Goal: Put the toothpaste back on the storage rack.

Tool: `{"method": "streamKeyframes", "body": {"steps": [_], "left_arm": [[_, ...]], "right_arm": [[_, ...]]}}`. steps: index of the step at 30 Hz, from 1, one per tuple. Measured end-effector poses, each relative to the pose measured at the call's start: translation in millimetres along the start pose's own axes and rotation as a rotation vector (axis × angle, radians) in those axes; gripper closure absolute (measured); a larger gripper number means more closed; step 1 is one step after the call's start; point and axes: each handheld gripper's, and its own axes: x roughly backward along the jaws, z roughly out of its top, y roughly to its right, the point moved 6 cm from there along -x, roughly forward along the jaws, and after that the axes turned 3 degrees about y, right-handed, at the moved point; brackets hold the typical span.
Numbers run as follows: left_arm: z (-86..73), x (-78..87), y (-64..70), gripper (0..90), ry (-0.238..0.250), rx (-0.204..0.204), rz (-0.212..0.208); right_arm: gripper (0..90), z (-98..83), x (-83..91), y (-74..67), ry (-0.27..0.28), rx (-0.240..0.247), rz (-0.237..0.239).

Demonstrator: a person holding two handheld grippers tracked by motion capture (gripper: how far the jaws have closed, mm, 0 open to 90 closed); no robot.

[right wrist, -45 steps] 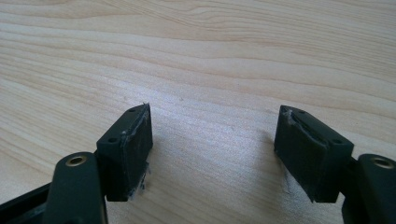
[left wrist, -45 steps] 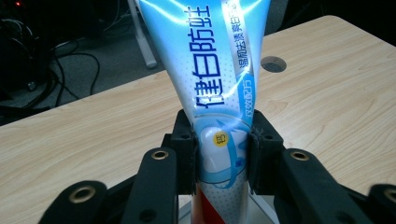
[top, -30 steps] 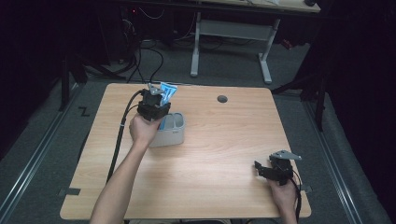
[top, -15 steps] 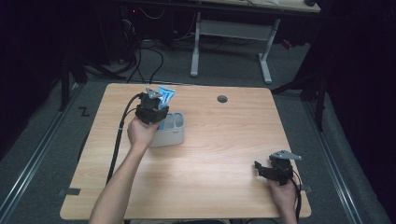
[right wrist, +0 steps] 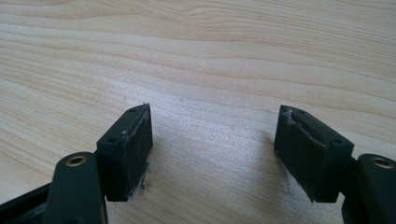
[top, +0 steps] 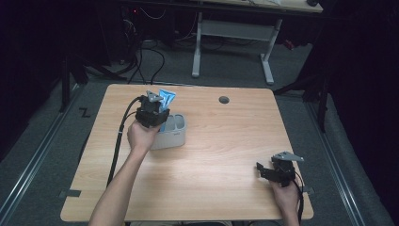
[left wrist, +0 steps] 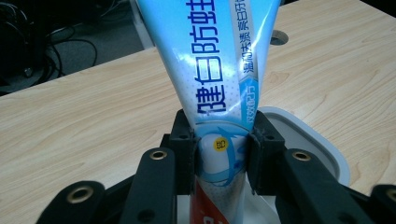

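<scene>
Big wooden table (top: pixel 226 141), pale grain, smooth & flat, one round grommet hole (top: pixel 224 100) near the far edge. On it, far-left area, sits a white plastic holder (top: pixel 173 134): rounded-corner tub w/ compartments, thin hard walls, matte. In my left gripper view its rim (left wrist: pixel 322 149) curves just behind & under my jaws.

My left gripper (top: pixel 157 113) is over that holder, clamped nearly closed on a toothpaste tube (left wrist: pixel 219 84). The pads pinch the tube low on its body, w/ the flat crimped end fanning out wide past the jaws, away from me. From the high view the tube (top: pixel 166 98) pokes up & away above the holder; can't tell whether its lower end already touches inside a compartment.

Handling, my guess: tube is light, soft laminate, glossy blue/white print, red band lower down, so fairly slick. Squeezes easily; too hard a pinch could dent it or push paste toward the cap. Best hold is where I've got it, on the rounder, fuller part, across the width. The wide crimp is stiff but thin & would twist in the pads.

My right gripper (right wrist: pixel 212 154) rests near the table's front-right corner (top: pixel 277 172), jaws wide apart, nothing between them, just bare wood. Pads are black, flat, edges a bit frayed.
</scene>
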Motion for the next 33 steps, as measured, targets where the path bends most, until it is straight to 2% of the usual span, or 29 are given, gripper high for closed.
{"method": "streamKeyframes", "body": {"steps": [10, 15, 20, 24, 33], "left_arm": [[-1.0, 2.9, -1.2, 67.5, 0.007, 0.0, 0.0], [-2.1, 3.7, 1.9, 67.1, 0.008, -0.013, 0.0], [-10.0, -4.1, 2.9, 66.7, -0.046, -0.034, 0.004], [-15.8, -8.9, 5.5, 66.7, -0.056, -0.03, -0.004], [-18.5, -9.9, 9.4, 65.6, -0.072, -0.058, 0.001]], "right_arm": [[27.9, 0.0, 0.0, 0.0, 0.0, 0.0, 0.0], [27.9, 0.0, 0.0, 0.0, 0.0, 0.0, 0.0], [27.9, 0.0, 0.0, 0.0, 0.0, 0.0, 0.0], [27.9, 0.0, 0.0, 0.0, 0.0, 0.0, 0.0], [27.9, 0.0, 0.0, 0.0, 0.0, 0.0, 0.0]]}}
